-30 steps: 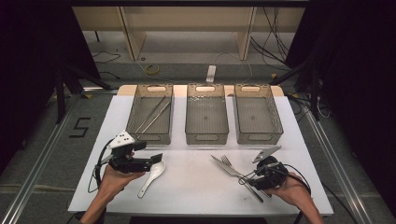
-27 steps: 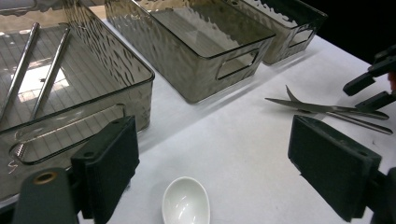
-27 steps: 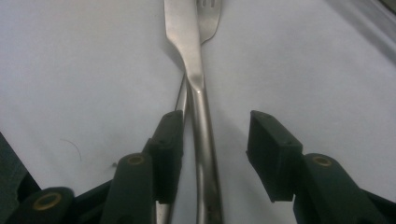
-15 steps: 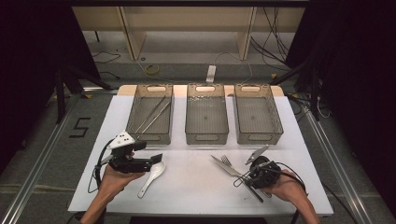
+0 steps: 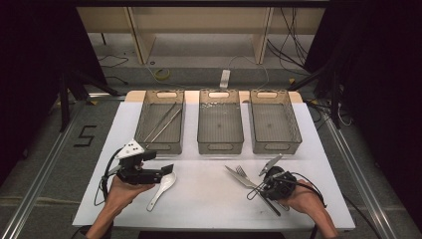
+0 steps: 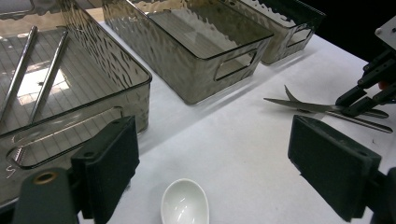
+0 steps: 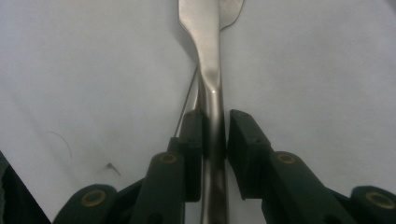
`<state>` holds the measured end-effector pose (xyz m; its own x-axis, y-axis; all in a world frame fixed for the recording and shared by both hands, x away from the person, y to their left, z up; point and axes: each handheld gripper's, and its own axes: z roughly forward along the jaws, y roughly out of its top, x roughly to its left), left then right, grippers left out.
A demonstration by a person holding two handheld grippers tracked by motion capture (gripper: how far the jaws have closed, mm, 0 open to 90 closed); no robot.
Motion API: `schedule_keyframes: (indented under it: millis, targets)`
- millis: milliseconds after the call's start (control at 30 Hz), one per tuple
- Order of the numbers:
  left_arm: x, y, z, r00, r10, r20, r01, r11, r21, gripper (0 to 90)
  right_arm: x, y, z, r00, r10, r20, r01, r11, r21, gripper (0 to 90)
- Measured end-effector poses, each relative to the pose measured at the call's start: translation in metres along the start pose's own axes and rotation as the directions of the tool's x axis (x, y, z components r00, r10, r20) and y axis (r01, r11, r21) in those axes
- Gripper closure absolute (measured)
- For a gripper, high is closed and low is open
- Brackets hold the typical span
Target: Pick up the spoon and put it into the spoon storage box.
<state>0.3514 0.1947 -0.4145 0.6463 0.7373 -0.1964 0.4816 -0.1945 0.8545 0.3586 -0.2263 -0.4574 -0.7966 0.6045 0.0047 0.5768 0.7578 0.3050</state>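
Steel knife handle [image 7: 212,116] pinched between my right tongs [image 7: 215,128], just closed on it flat on the white counter [image 5: 209,199], lift toward the bins next; my left tongs [image 6: 224,163] spread over the spoon [image 6: 185,207].

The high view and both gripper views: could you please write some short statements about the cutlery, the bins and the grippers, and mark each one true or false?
1. The right gripper has its jaws, which have just been closing, on a slim silver metal utensil handle. True.
2. The white ceramic soup spoon lies inside a bin. False: it lies on the white table.
3. The left gripper is open, holding nothing. True.
4. The two long metal rods lie in the middle smoky transparent bin. False: they lie in the left smoky transparent bin.
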Motion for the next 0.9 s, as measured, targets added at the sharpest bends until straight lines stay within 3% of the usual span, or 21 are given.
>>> schedule_keyframes:
  millis: [267,367,467,567,700,767,833,867,900]
  targets:
    - [0.000,-0.001,0.003,1.0000,-0.001,-0.007,0.001,0.9991,0.041,15.8,-0.001,-0.001,-0.001,0.9999,0.012,-0.002,-0.012,1.000,-0.005,70.6]
    - [0.001,-0.003,0.006,0.9997,-0.002,-0.026,0.004,0.9943,0.107,17.1,-0.003,-0.003,-0.003,0.9997,0.022,-0.012,-0.022,1.000,-0.018,68.3]
    - [0.000,-0.006,0.012,0.9985,0.008,-0.054,0.002,0.9810,0.194,20.2,-0.003,-0.003,-0.006,0.9996,0.027,-0.012,-0.028,0.999,-0.031,65.8]
    - [-0.002,-0.009,0.017,0.9974,0.023,-0.068,-0.002,0.9547,0.297,24.3,-0.003,-0.004,-0.007,0.9992,0.036,-0.016,-0.036,0.998,-0.044,62.3]
    - [-0.006,-0.015,0.023,0.9935,0.062,-0.096,-0.015,0.9051,0.425,30.8,-0.002,-0.006,-0.008,0.9984,0.046,-0.033,-0.048,0.997,-0.064,56.8]
    - [-0.007,-0.018,0.025,0.9949,0.042,-0.091,0.005,0.8880,0.460,35.0,-0.002,-0.008,-0.009,0.9980,0.055,-0.033,-0.057,0.996,-0.072,54.8]
    - [-0.007,-0.021,0.028,0.9933,0.061,-0.098,-0.003,0.8627,0.506,38.6,-0.002,-0.009,-0.011,0.9975,0.063,-0.032,-0.066,0.995,-0.080,52.4]
    - [-0.007,-0.022,0.029,0.9920,0.076,-0.102,-0.010,0.8455,0.534,41.1,-0.002,-0.010,-0.011,0.9976,0.063,-0.029,-0.065,0.994,-0.084,51.9]
    - [-0.007,-0.024,0.031,0.9921,0.069,-0.105,-0.001,0.8370,0.547,42.8,-0.002,-0.010,-0.012,0.9975,0.066,-0.027,-0.068,0.994,-0.085,51.0]
